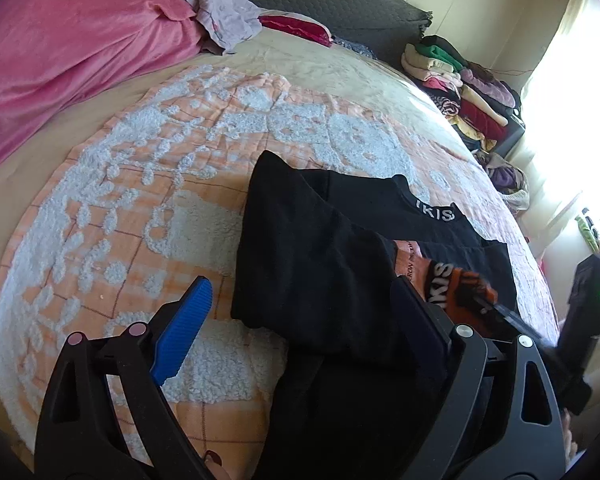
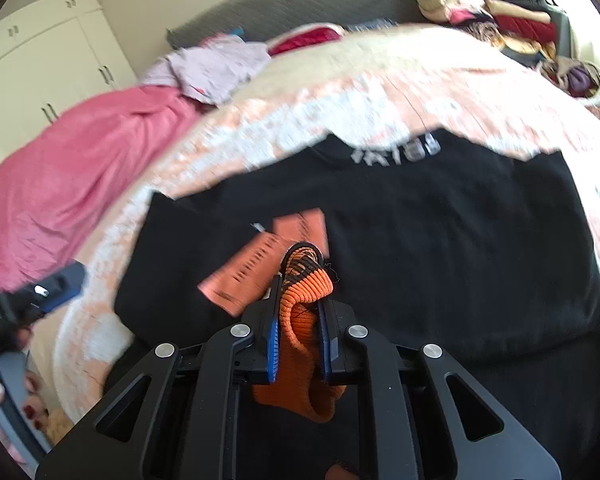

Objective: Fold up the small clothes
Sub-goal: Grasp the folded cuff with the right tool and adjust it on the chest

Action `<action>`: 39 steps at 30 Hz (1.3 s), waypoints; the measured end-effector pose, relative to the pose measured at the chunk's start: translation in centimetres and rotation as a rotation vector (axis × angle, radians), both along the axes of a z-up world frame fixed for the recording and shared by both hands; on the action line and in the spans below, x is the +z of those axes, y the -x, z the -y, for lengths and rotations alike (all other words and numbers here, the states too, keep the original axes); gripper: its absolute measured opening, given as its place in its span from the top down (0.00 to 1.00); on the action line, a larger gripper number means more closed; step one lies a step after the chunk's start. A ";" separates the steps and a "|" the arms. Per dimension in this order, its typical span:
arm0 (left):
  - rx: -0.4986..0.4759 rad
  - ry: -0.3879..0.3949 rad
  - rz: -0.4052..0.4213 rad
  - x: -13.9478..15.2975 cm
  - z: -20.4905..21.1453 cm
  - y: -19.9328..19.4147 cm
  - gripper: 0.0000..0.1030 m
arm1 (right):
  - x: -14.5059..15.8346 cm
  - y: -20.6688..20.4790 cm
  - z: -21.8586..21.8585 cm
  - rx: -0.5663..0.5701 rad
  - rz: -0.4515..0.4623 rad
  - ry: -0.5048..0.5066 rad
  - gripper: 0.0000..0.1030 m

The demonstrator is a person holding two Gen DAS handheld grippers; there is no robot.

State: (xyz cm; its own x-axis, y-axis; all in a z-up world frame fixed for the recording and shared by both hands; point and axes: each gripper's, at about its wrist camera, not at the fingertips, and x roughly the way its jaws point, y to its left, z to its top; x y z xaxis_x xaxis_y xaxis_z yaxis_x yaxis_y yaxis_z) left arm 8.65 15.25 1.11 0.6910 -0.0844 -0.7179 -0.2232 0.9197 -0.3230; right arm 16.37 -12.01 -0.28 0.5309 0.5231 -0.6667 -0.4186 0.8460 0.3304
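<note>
Black T-shirt point(image 2: 440, 248) lies on the bed, spread over an orange-and-white fleecy blanket point(image 1: 140, 200), just ahead of both tools. Left sleeve side already folded in over the body; white lettering at the collar on the far side.

Right hand-held gripper point(image 2: 298, 320): jaws closed on an orange ribbed knit piece point(image 2: 304, 344), apparently part of or attached to the shirt, can't tell which. An orange printed tag or patch point(image 2: 256, 264) lies on the shirt just beyond its tips.

Left hand-held gripper point(image 1: 300, 320): jaws wide apart, nothing pinched; folded sleeve edge sits between the blue pad point(image 1: 184, 332) and the other finger.

Handling, my guess: light, limp cotton, not slippery on the fleece, will sag and drag if lifted from one point. Best taken at hem corners or along a fold edge, both tools together.

Pink cover point(image 1: 60, 52) and clothes pile point(image 1: 460, 88) well beyond, across the bed.
</note>
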 end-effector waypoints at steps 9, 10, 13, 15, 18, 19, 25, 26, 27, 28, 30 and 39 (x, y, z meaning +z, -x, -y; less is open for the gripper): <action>0.009 -0.006 0.006 0.6 0.0 0.0 0.19 | 7.2 -0.4 2.2 -0.007 0.171 -0.061 0.87; 0.008 -0.006 0.007 0.6 0.1 0.0 0.19 | 7.6 -0.5 2.7 -0.018 0.180 -0.061 0.87; 0.004 -0.010 0.006 0.6 0.4 0.0 0.19 | 8.0 -0.8 4.9 -0.067 0.204 -0.041 0.87; -0.002 -0.010 0.005 0.6 0.6 -0.1 0.19 | 7.8 -1.1 6.5 -0.106 0.202 -0.024 0.87; -0.011 -0.013 0.002 0.5 1.0 -0.3 0.19 | 6.9 -1.6 8.3 -0.158 0.187 0.010 0.87; -0.014 -0.012 0.001 0.5 1.1 -0.3 0.19 | 6.5 -1.7 8.8 -0.173 0.180 0.022 0.87; -0.034 -0.020 -0.005 0.3 1.9 -0.9 0.19 | 4.3 -2.0 11.1 -0.231 0.141 0.039 0.87; -0.038 -0.023 -0.007 0.3 2.1 -1.1 0.19 | 4.0 -2.0 11.3 -0.236 0.137 0.038 0.87; -0.043 -0.025 -0.006 0.4 2.3 -1.2 0.19 | 3.8 -1.9 11.5 -0.239 0.134 0.040 0.87; -0.045 -0.027 -0.005 0.4 2.5 -1.2 0.19 | 3.7 -1.8 11.6 -0.241 0.132 0.043 0.87; -0.055 -0.031 -0.003 0.5 2.9 -1.6 0.19 | 3.5 -1.7 11.8 -0.248 0.128 0.049 0.87; -0.109 -0.050 0.003 0.7 5.2 -2.7 0.19 | 3.0 -1.1 14.3 -0.325 0.103 0.077 0.69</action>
